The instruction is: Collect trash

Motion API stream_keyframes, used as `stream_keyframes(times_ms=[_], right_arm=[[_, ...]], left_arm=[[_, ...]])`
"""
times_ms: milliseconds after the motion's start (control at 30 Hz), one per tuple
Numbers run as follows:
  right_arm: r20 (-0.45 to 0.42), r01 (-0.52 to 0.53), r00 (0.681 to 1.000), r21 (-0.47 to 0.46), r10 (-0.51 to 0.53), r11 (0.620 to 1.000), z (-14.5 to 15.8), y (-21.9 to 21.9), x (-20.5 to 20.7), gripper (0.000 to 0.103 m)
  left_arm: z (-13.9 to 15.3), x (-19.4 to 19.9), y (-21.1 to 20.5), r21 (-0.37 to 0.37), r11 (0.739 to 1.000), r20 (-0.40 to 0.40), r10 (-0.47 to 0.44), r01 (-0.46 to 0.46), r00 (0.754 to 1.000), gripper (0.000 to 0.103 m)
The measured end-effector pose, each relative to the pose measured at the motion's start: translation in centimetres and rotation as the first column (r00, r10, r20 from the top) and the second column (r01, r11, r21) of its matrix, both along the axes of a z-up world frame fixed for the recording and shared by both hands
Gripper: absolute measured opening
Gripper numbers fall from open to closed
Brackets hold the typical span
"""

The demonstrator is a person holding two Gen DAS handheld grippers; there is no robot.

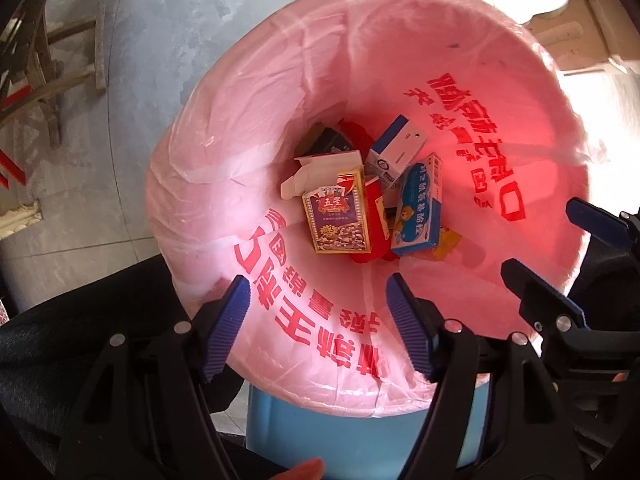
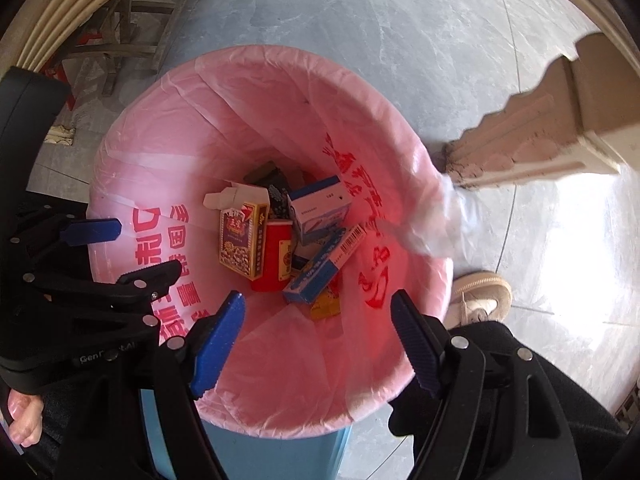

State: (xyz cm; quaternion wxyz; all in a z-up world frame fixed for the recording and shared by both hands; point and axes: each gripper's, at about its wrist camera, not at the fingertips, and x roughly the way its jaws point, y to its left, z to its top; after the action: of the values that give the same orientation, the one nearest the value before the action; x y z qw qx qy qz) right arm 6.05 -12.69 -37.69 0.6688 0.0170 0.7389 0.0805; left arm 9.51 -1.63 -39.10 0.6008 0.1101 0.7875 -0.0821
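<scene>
Both grippers hang over the mouth of the blue bin (image 1: 280, 420), whose pink bag (image 1: 248, 128) is folded over the rim, likely so it stays open for drops. The left gripper (image 1: 318, 320) and the right gripper (image 2: 316, 336) each stand spread with nothing between the pads. The trash lies at the bottom of the bin: a playing-card box (image 1: 336, 216) beside a blue-and-white carton (image 1: 418, 208) and other small packs.

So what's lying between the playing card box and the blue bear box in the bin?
A red box lies between the card box and the blue bear box. The right wrist view shows it best; the left wrist view shows only a red strip.
</scene>
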Motion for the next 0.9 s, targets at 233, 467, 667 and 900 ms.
stream_keyframes(times_ms=[233,467,667,900], right_arm=[[0.106,0.024,0.994,-0.056,-0.018,0.998,4.0,-0.7,-1.8,0.075],[0.268,0.085,0.962,-0.099,-0.056,0.991,9.0,-1.7,-3.8,0.079],[0.445,0.122,0.895,-0.202,-0.019,0.972,14.7,-1.7,-5.5,0.08],[0.629,0.207,0.772,-0.113,-0.092,0.972,22.4,-3.1,-7.5,0.085]], left_arm=[[2.8,-0.9,-1.1,0.018,0.999,0.101,-0.053,0.051,0.993,0.069],[7.8,-2.2,-1.6,0.032,0.999,0.294,-0.044,0.037,0.955,0.07],[12.9,-3.1,-2.5,0.029,0.999,0.458,-0.04,0.03,0.888,0.071],[21.1,-3.8,-2.1,-0.055,0.998,0.627,0.04,-0.007,0.778,0.08]])
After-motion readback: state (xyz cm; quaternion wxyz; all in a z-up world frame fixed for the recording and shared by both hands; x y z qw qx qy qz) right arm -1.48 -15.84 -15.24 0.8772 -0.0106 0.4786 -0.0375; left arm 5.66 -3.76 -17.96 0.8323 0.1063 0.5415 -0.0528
